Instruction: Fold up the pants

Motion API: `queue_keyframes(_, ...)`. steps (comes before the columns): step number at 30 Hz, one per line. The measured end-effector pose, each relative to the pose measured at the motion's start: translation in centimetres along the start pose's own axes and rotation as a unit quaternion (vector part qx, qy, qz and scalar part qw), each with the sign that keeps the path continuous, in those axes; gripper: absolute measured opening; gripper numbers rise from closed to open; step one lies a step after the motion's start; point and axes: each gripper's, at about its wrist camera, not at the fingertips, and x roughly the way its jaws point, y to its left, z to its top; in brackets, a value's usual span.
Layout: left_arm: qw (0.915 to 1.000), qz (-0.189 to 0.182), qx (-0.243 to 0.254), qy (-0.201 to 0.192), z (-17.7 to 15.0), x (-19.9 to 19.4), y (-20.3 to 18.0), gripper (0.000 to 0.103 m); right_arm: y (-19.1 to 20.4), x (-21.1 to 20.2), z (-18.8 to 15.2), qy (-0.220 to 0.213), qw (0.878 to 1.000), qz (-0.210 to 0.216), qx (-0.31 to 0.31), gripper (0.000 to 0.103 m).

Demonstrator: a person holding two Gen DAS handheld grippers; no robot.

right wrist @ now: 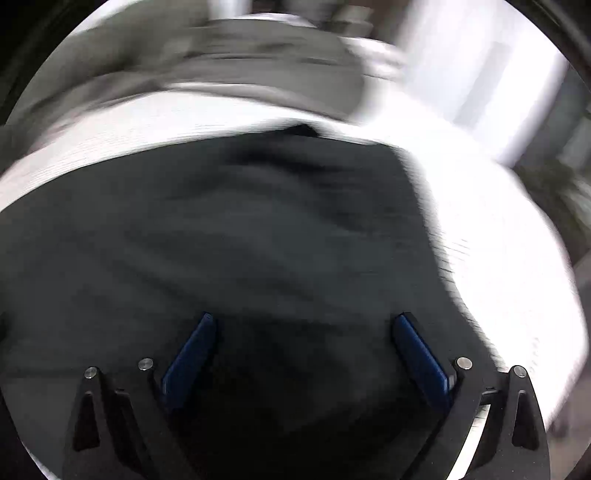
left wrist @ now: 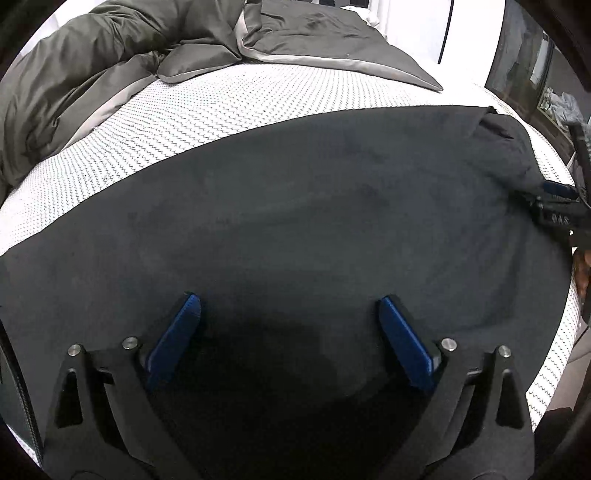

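Note:
Dark grey pants (left wrist: 295, 221) lie spread flat across a white patterned mattress (left wrist: 155, 122). My left gripper (left wrist: 290, 306) hangs just above the cloth with its blue pads wide apart and nothing between them. At the right edge of the left wrist view, the right gripper's blue finger (left wrist: 557, 190) shows by the rumpled end of the pants. The right wrist view is blurred by motion. It shows the pants (right wrist: 258, 229) below my right gripper (right wrist: 304, 321), whose blue pads also stand wide apart with nothing pinched.
A grey-green duvet (left wrist: 110, 62) lies bunched at the back left of the bed, and a dark blanket (left wrist: 325, 33) lies behind it. The mattress edge (left wrist: 554, 369) drops off at the right. Dark furniture (left wrist: 528, 70) stands beyond the bed.

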Motion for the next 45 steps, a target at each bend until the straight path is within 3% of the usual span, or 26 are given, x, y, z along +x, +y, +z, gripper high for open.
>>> queue_keyframes(3, 1.0000, 0.008, -0.005, 0.001, 0.1, -0.3, 0.2, 0.096, -0.8, -1.1, -0.5, -0.015, 1.000, -0.004, 0.023, 0.099)
queue_keyframes(5, 0.9999, 0.016, 0.000, -0.001, 0.3, -1.4, 0.2, 0.090, 0.3, -2.8, -0.7, -0.033, 0.999, -0.019, 0.001, 0.099)
queue_keyframes(7, 0.9996, 0.015, 0.006, -0.024, 0.8, -2.6, 0.1, 0.090, 2.2, -4.9, -0.6, -0.058, 0.998, -0.008, -0.024, 0.099)
queue_keyframes(10, 0.9984, 0.039, 0.013, -0.040, 2.0, -2.4, 0.1, 0.091, 6.3, -6.6, 0.9, -0.078, 0.994, 0.056, -0.051, 0.099)
queue_keyframes(12, 0.9987, 0.044, 0.011, -0.023, 2.2, -0.9, 0.4, 0.090, 9.9, -6.2, 1.9, -0.069, 0.987, 0.125, -0.078, 0.099)
queue_keyframes(14, 0.9993, 0.037, 0.001, -0.002, 1.8, 0.8, 0.8, 0.091, 12.9, -5.1, 2.2, -0.046, 0.981, 0.156, -0.107, 0.099)
queue_keyframes(17, 0.9998, 0.020, -0.008, -0.005, 1.5, 0.8, 1.6, 0.091, 13.7, -2.7, 1.9, -0.014, 0.985, 0.121, -0.121, 0.100)
queue_keyframes(19, 0.9996, 0.023, -0.011, -0.007, 1.0, 0.6, 2.4, 0.093, 10.1, -1.5, 2.3, -0.001, 0.996, 0.070, -0.059, 0.100)
queue_keyframes(20, 0.9996, 0.021, -0.016, -0.007, 0.8, 0.5, 2.7, 0.093, 7.8, -0.7, 2.3, 0.002, 0.999, 0.015, -0.031, 0.100)
queue_keyframes(22, 0.9995, 0.015, -0.027, -0.007, 0.5, 0.3, 3.3, 0.093, 5.0, 0.2, 1.9, 0.010, 1.000, -0.021, 0.006, 0.100)
queue_keyframes(25, 0.9994, 0.022, -0.027, -0.009, 0.4, -0.1, 3.4, 0.093, 3.0, -0.2, 1.0, 0.000, 0.999, 0.009, 0.039, 0.100)
queue_keyframes(28, 0.9982, 0.044, -0.027, -0.030, 0.0, -1.6, 2.7, 0.087, 4.2, -3.1, 0.3, -0.024, 1.000, 0.002, -0.003, 0.100)
queue_keyframes(33, 0.9974, -0.016, 0.002, -0.070, -1.5, -5.1, -1.2, 0.088, 5.7, -9.5, -3.5, -0.070, 0.992, 0.089, -0.046, 0.100)
queue_keyframes(37, 0.9957, -0.062, 0.051, -0.048, -2.6, -5.0, -4.6, 0.088, 7.5, -11.5, -6.2, -0.067, 0.984, 0.123, -0.113, 0.100)
queue_keyframes(40, 0.9950, -0.040, 0.088, -0.026, -3.4, -3.8, -6.2, 0.090, 7.5, -9.3, -6.9, -0.039, 0.984, 0.094, -0.145, 0.100)
queue_keyframes(43, 0.9959, -0.041, 0.078, -0.023, -3.5, -3.4, -5.9, 0.095, 4.1, -8.2, -7.2, -0.026, 0.992, 0.064, -0.103, 0.100)
queue_keyframes(45, 0.9962, -0.044, 0.072, -0.022, -3.4, -3.3, -5.7, 0.096, 2.5, -7.9, -7.1, -0.027, 0.996, 0.015, -0.082, 0.100)
